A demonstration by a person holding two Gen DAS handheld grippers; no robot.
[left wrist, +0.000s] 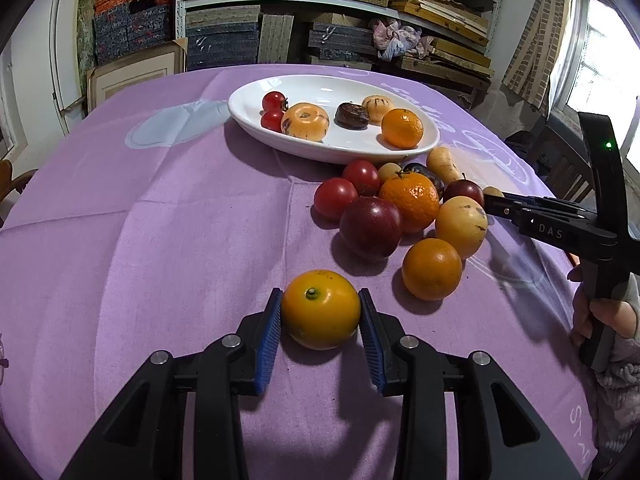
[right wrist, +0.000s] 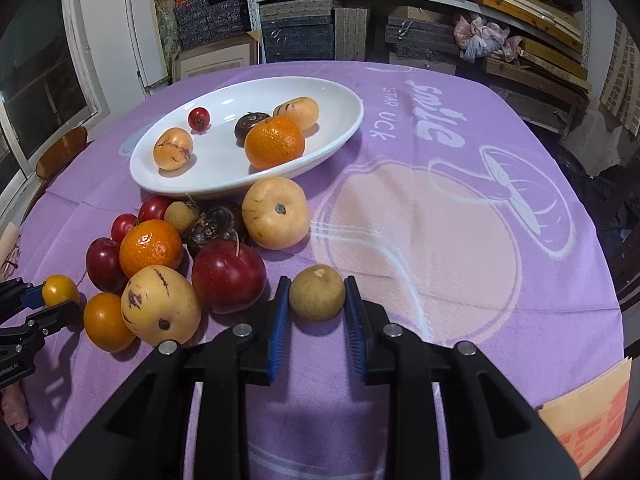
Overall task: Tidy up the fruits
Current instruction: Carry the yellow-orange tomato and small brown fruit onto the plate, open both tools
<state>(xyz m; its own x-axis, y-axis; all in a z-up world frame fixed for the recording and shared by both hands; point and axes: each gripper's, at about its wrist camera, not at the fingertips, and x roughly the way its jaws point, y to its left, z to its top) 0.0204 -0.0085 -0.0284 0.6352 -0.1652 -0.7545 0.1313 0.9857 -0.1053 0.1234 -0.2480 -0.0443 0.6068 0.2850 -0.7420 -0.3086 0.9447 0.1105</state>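
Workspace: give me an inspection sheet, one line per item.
Surface: purple tablecloth with white print.
Job's things: white dish holds about six fruits, among them an orange; a loose pile of fruit lies on the cloth beside it.
Clutter: orange-printed paper at the table edge.
Grippers: left claw shut on a yellow-orange citrus; right claw shut on a small brownish fruit.
Cables: nothing seen.
Surroundings: shelves of stacked boxes; window.
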